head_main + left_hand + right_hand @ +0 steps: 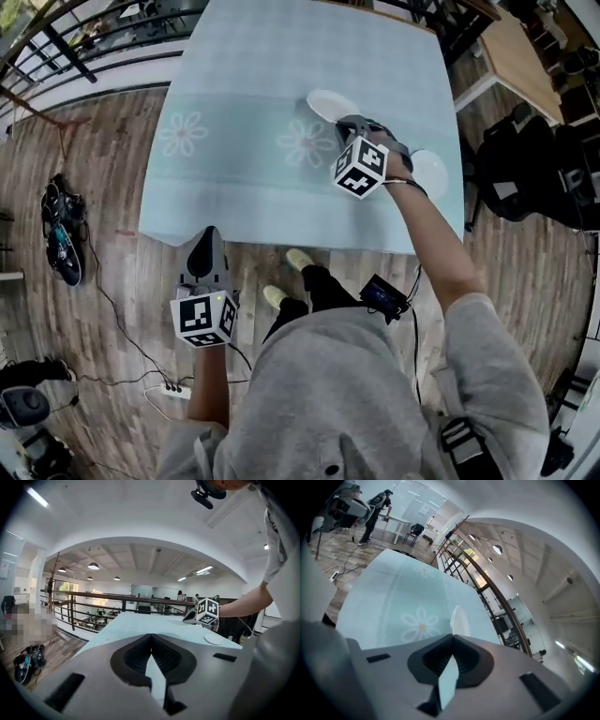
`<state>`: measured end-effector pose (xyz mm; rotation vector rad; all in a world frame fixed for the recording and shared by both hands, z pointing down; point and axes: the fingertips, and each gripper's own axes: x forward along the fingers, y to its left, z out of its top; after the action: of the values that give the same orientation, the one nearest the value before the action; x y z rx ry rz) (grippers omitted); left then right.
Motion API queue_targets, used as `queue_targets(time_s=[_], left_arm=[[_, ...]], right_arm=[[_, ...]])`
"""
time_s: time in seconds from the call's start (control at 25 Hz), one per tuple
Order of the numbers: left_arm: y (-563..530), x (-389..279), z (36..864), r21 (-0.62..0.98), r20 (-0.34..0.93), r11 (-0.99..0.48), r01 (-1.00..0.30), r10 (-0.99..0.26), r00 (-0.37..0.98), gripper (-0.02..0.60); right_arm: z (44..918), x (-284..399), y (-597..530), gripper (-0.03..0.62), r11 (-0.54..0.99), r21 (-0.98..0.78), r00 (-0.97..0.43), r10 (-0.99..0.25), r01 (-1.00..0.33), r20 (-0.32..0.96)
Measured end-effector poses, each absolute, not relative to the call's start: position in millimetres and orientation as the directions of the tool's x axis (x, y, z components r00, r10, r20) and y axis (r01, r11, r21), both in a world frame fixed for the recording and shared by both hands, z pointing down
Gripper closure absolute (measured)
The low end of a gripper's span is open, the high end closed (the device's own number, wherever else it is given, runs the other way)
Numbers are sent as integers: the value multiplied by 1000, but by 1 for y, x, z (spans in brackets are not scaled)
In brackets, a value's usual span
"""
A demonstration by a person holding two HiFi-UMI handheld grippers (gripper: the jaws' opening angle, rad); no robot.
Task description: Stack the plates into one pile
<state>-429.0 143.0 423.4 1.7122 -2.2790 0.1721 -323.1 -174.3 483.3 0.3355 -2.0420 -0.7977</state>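
Two white plates lie on the table's pale blue flowered cloth [244,112]: one plate [328,103] near the middle right, the other plate [431,174] by the right edge. My right gripper [346,123] hovers over the near rim of the first plate, jaws shut and empty. In the right gripper view that plate [458,619] shows just beyond the closed tips [451,637]. My left gripper [208,234] hangs at the table's front edge, shut, holding nothing. In the left gripper view its tips [151,637] meet, and the edge plate [213,639] lies far right.
A black railing [103,37] runs behind the table at the left. On the wooden floor lie a power strip [176,391] with cables and dark gear [61,234]. Black bags or chairs [530,169] and a wooden table [520,56] stand at the right.
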Motion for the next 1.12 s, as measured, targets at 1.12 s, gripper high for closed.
queue_targets(time_s=[1.12], left_arm=[[-22, -284, 418, 37, 311, -254, -967, -916, 253, 561]], right_arm=[[543, -26, -211, 568, 731, 618, -206, -678, -289, 705]])
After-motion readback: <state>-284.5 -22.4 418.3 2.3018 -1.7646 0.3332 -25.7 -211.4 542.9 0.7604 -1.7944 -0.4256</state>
